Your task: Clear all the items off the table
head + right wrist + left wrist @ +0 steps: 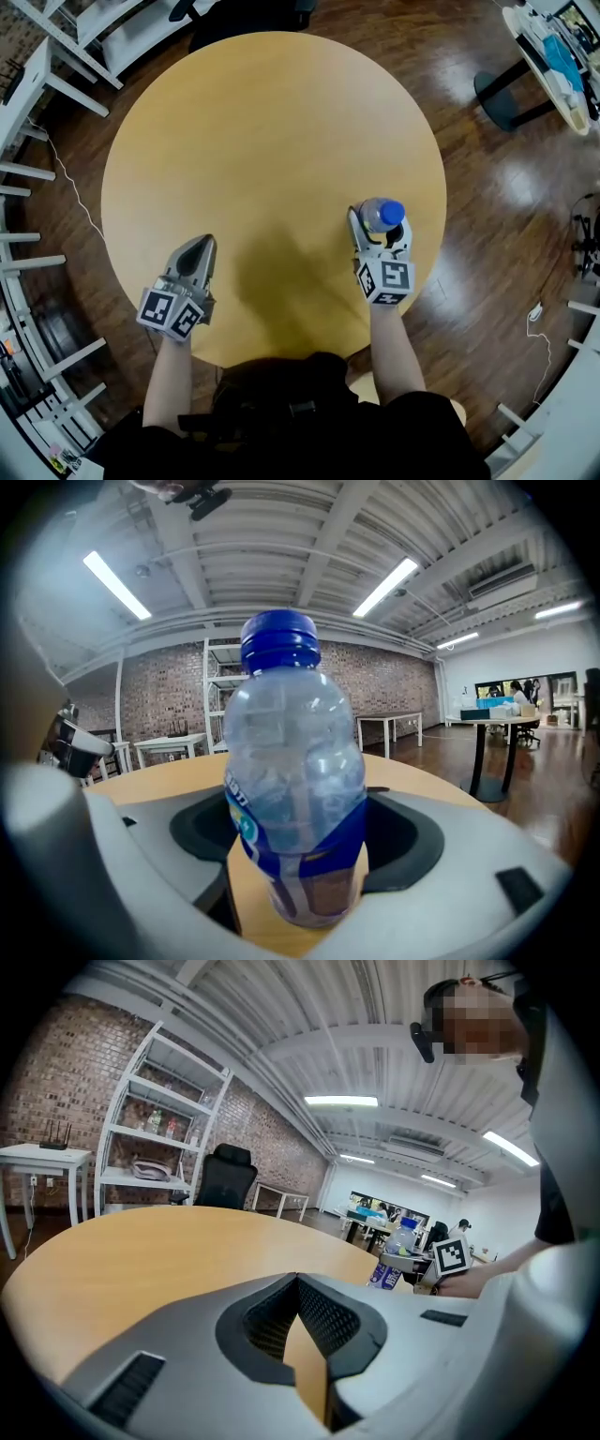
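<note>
A clear plastic bottle [382,215] with a blue cap and blue label stands upright near the right front edge of the round wooden table [272,131]. My right gripper [380,226] is shut on the bottle, one jaw on each side. In the right gripper view the bottle [295,789] fills the gap between the grey jaws of the right gripper [295,810]. My left gripper [201,244] is shut and empty over the table's left front edge. The left gripper view shows the left gripper [298,1284] with its jaws together, and the bottle [394,1258] far to the right.
White shelving [28,112] lines the left side and a black office chair [253,14] stands behind the table. Another white table [553,56] on a dark pedestal is at the top right. A cable [70,187] lies on the wooden floor at the left.
</note>
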Available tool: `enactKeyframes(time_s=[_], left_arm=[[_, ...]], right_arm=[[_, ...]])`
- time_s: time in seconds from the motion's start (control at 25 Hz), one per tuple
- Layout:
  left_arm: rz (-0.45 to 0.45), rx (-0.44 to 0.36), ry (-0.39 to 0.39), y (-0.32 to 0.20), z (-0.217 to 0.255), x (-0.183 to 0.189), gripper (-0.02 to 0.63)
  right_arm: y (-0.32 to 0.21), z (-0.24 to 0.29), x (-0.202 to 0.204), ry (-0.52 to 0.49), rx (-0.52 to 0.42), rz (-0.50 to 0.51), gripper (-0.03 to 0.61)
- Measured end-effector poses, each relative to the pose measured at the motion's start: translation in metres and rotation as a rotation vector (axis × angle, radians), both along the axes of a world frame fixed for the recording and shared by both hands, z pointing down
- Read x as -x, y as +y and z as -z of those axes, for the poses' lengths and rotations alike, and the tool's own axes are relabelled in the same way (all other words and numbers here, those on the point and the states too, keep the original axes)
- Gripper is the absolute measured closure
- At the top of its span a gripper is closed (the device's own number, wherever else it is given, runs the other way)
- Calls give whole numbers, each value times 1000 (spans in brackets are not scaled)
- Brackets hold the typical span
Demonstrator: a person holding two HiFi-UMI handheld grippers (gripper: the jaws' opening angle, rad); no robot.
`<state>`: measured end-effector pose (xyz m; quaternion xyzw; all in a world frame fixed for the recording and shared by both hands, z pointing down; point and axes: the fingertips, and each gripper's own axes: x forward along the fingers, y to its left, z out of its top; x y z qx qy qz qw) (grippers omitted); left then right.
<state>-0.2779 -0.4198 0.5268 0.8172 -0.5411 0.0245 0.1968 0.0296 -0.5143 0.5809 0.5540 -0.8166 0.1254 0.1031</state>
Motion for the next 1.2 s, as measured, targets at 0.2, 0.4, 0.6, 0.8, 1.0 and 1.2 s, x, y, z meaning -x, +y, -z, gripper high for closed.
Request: enactKeyframes(time_s=[0.2, 0.4, 0.6, 0.8, 1.0, 1.2], left_arm=[[23, 5, 6, -7, -7, 1, 614], [23, -6, 14, -2, -4, -1, 614], [37, -31, 14, 2, 6, 12, 614], [30, -62, 23, 14, 18, 20, 614], [12, -98, 50, 30, 42, 18, 614], [32, -154, 68, 50, 63, 44, 614]], right_arm=[[-2, -2, 0, -25, -30, -14, 193], [1, -4, 2, -14, -5, 20, 183], [5, 3, 3, 21, -8, 45, 147], [24, 21, 0, 32, -25, 21, 147], [45, 50, -5, 36, -69, -9, 147], [73, 91, 3, -9, -169, -78, 267]])
